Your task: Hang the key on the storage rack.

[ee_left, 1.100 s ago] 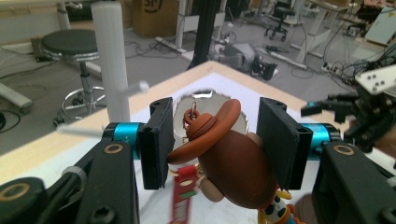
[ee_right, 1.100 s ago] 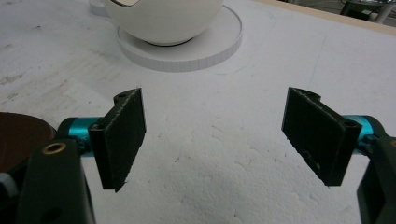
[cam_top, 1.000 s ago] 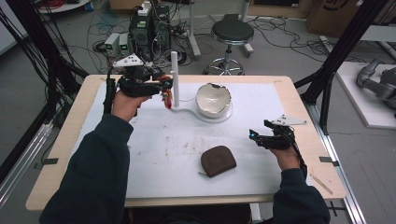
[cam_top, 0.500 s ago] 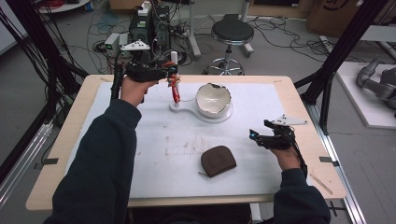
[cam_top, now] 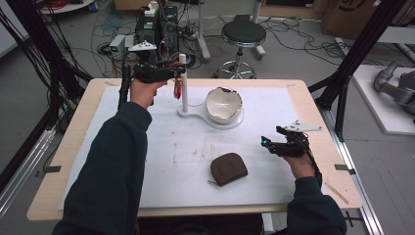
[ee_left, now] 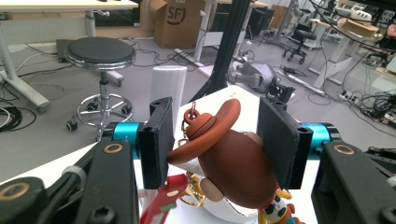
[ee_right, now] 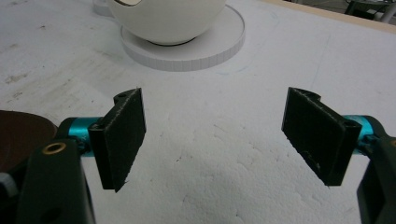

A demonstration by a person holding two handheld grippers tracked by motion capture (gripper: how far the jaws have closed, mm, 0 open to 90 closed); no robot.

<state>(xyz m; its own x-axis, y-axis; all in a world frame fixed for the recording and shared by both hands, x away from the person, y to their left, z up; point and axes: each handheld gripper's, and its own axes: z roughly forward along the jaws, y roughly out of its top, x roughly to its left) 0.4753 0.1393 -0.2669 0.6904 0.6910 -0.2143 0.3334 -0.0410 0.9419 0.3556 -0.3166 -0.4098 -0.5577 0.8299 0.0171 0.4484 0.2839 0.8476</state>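
The letters "SF" stand printed on a cardboard box (ee_left: 175, 21) on the floor

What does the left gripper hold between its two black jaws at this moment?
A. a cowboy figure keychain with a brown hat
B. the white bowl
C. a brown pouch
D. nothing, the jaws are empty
A: in the left gripper view, the left gripper clamps the cowboy figure keychain by its brown head, while the brown pouch lies on the table and the white bowl sits on its stand.
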